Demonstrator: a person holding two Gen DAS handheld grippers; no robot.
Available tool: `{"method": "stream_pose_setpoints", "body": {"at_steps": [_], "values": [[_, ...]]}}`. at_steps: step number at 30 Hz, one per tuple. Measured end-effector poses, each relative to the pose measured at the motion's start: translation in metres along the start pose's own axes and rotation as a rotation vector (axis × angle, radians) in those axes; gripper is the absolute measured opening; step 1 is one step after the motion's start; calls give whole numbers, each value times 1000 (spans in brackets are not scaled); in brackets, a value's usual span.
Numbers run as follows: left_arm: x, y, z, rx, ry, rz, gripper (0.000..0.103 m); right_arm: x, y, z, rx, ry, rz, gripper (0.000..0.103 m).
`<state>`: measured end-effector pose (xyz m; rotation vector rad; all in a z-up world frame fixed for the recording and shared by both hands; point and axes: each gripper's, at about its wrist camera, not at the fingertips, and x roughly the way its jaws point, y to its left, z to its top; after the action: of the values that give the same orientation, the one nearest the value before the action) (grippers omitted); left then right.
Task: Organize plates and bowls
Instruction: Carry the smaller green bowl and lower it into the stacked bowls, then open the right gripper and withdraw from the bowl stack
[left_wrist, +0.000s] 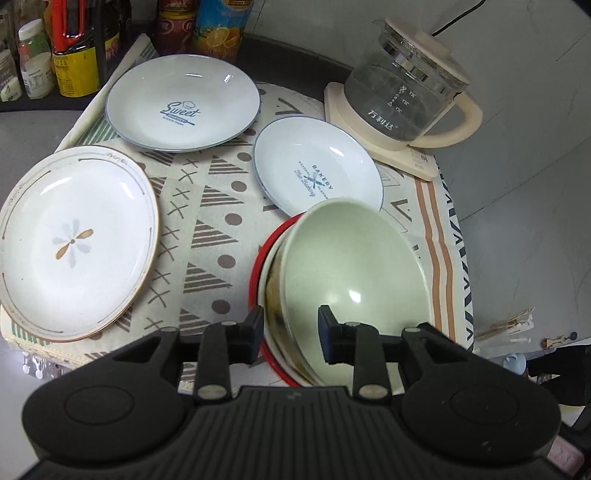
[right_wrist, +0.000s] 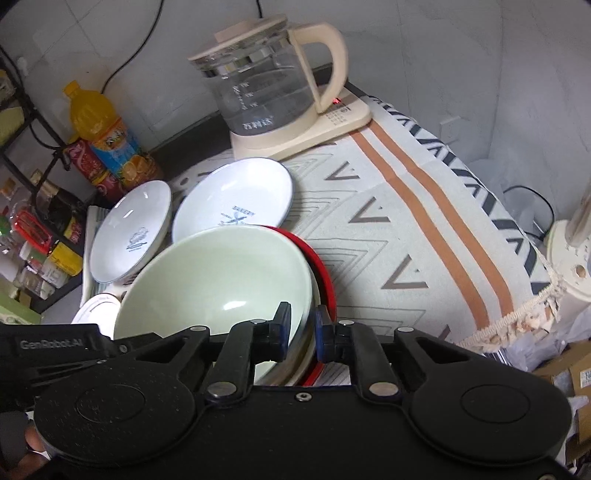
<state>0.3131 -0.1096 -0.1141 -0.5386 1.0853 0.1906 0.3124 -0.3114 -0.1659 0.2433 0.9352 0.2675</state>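
Bench (left_wrist: 517, 155), grey, covered by a patterned cloth (left_wrist: 207, 221) printed with triangles, dots and crosses, and with orange stripes along one side.

Glass kettle (left_wrist: 406, 88) with a cream handle, standing on its cream base at the far edge of the cloth.

Flower plate (left_wrist: 74, 243), white with a gold-edged rim, lying flat at the left side of the cloth in the left wrist view.

Sweet plate (left_wrist: 183, 103), blue-rimmed, lying flat at the far side of the cloth just in front of a row of bottles (left_wrist: 218, 29).

Bakery plate (left_wrist: 317, 170), blue-rimmed, lying between the kettle base and the bowl stack; the stack's far rim overlaps its near edge.

Green bowl (left_wrist: 354, 273), pale green inside, uppermost of a tilted nest of bowls at the near edge of the cloth; beneath it shows a cream bowl with a brownish outer wall, and lowest a red-rimmed bowl (left_wrist: 258, 266).

Left gripper (left_wrist: 290, 330): jaws partly open, straddling the near rims of the nested bowls, one jaw outside the stack and one inside the green bowl; a firm grip cannot be confirmed.

Right gripper (right_wrist: 301, 328): jaws nearly closed, pinching the rims of the stacked bowls on the opposite side, one jaw inside the green bowl, the other outside beside the red rim.
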Motion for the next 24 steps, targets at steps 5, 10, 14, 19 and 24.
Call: {"method": "stream_pose_setpoints", "body": {"at_steps": [5, 10, 14, 19, 24], "values": [[-15, 7, -6, 4, -24, -2, 34, -4, -3, -1, 2, 1, -15, 15], [-30, 21, -10, -3, -61, 8, 58, -18, 1, -7, 3, -1, 21, 41], [-39, 35, -9, -7, -81, 45, 72, -33, 6, -10, -20, -48, 40, 55], [-50, 49, -12, -1, -104, 69, 85, -39, 12, -12, -24, -54, 68, 76], [-58, 63, -12, -6, -112, 108, 85, -44, 29, -12, -78, -83, 94, 95]]}}
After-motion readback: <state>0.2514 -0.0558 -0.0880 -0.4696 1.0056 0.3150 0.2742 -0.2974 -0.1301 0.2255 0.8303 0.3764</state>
